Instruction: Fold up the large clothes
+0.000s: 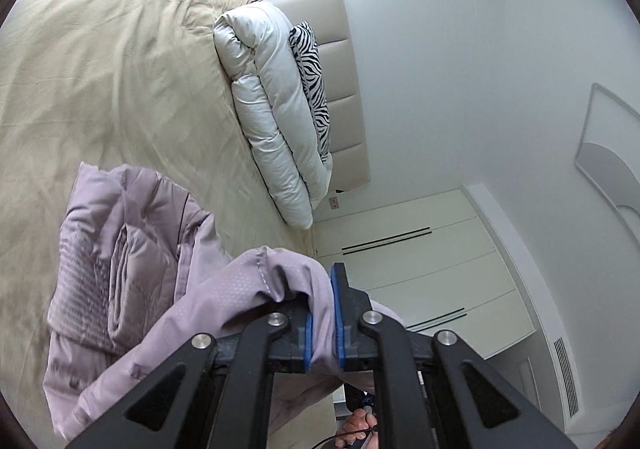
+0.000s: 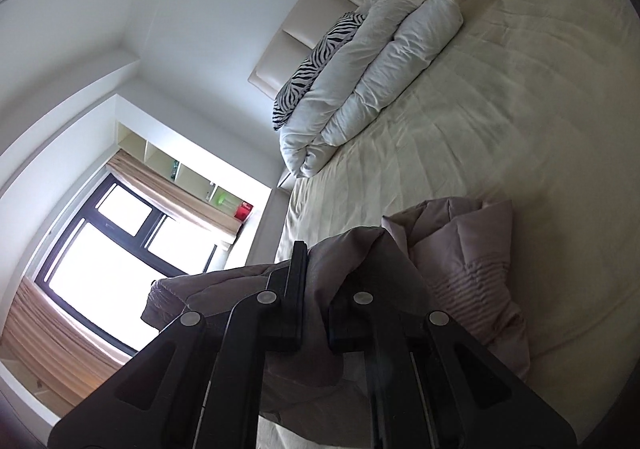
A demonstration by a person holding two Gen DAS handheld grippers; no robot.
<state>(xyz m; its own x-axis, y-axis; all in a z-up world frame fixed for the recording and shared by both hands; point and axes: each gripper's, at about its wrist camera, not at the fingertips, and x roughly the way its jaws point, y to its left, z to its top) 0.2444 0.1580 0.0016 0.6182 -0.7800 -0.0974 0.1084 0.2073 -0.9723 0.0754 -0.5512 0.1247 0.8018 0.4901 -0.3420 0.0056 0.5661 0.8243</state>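
Left wrist view shows the left gripper [image 1: 322, 325] clamped on a fold of the lilac jacket [image 1: 132, 249], which hangs above the bed [image 1: 100, 69]. Right wrist view shows the right gripper [image 2: 316, 301] pinching another part of the jacket [image 2: 472, 257]. Likely step: lifting the garment to spread it. Next, it needs laying flat on the bed, both grips kept.

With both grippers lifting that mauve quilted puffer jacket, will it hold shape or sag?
Probably sag: the mauve quilted puffer jacket already droops in folds between the left gripper and the right gripper. The sheen suggests slippery fabric. Puffy quilting hints it's light.
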